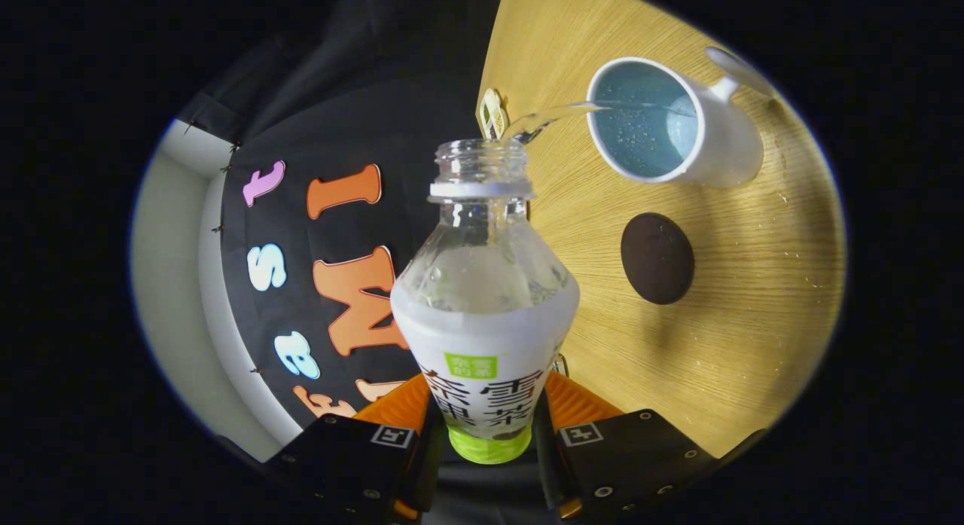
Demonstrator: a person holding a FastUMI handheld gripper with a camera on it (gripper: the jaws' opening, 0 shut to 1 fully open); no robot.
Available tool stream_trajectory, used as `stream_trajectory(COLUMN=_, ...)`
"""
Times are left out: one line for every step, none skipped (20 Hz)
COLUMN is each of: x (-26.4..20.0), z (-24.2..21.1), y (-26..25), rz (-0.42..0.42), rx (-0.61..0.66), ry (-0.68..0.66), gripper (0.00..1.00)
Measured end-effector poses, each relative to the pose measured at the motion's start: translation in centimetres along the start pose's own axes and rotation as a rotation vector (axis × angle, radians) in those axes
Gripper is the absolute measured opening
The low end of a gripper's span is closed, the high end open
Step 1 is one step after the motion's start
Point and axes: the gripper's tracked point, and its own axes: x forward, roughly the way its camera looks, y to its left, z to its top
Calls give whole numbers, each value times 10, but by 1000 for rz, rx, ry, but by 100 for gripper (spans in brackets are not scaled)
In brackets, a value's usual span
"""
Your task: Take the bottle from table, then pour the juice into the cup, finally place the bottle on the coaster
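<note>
Mid-pour, the gripper [482,423] holds a clear plastic bottle [484,299] by its lower body, the jaws pinching it from both sides just above its green base. The bottle points forward along the fingers, its cap off and its open mouth tipped toward a white mug [678,122]. A thin stream of clear liquid [553,117] arcs from the bottle's mouth and crosses the mug's near rim. The mug, blue inside with small bubbles on its wall, stands on the wooden surface [738,322] well beyond the fingers, its handle turned away from the bottle. A white sleeve label wraps the bottle's wide middle; above it the clear shoulder shows liquid pooled inside. A dark round coaster [657,258] lies on the surface between the mug and the gripper, nearer than the mug and apart from it, with nothing resting on it. A small pale object [492,112] sits at the surface's edge just beyond the bottle's mouth; what it is cannot be made out. Black cloth [339,118] hangs behind the bottle on the other side.
</note>
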Motion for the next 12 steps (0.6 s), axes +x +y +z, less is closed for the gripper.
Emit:
stream_trajectory(x=-1, z=0, y=1, rz=-2, rx=2, ry=1, gripper=55)
stream_trajectory(x=0, z=0, y=1, rz=-4, rx=5, ry=1, gripper=55)
stream_trajectory(x=-3, z=0, y=1, rz=-4, rx=7, ry=0, gripper=55)
stream_trajectory(x=-3, z=-1, y=2, rz=-7, rx=11, ry=1, gripper=55)
stream_trajectory(x=-3, z=-1, y=3, rz=-8, rx=14, ry=0, gripper=55)
stream_trajectory(x=-2, z=-1, y=4, rz=-9, rx=19, ry=0, gripper=55)
stream_trajectory(x=-4, z=-1, y=2, rz=-10, rx=23, ry=0, gripper=55)
stream_trajectory(x=-3, z=-1, y=3, rz=-10, rx=27, ry=2, gripper=55)
stream_trajectory(x=-3, z=-1, y=3, rz=-10, rx=30, ry=1, gripper=55)
stream_trajectory(x=-3, z=-2, y=4, rz=-10, rx=34, ry=1, gripper=56)
stream_trajectory(x=-3, z=-2, y=5, rz=-8, rx=38, ry=1, gripper=56)
stream_trajectory(x=-2, z=-2, y=5, rz=-7, rx=41, ry=1, gripper=56)
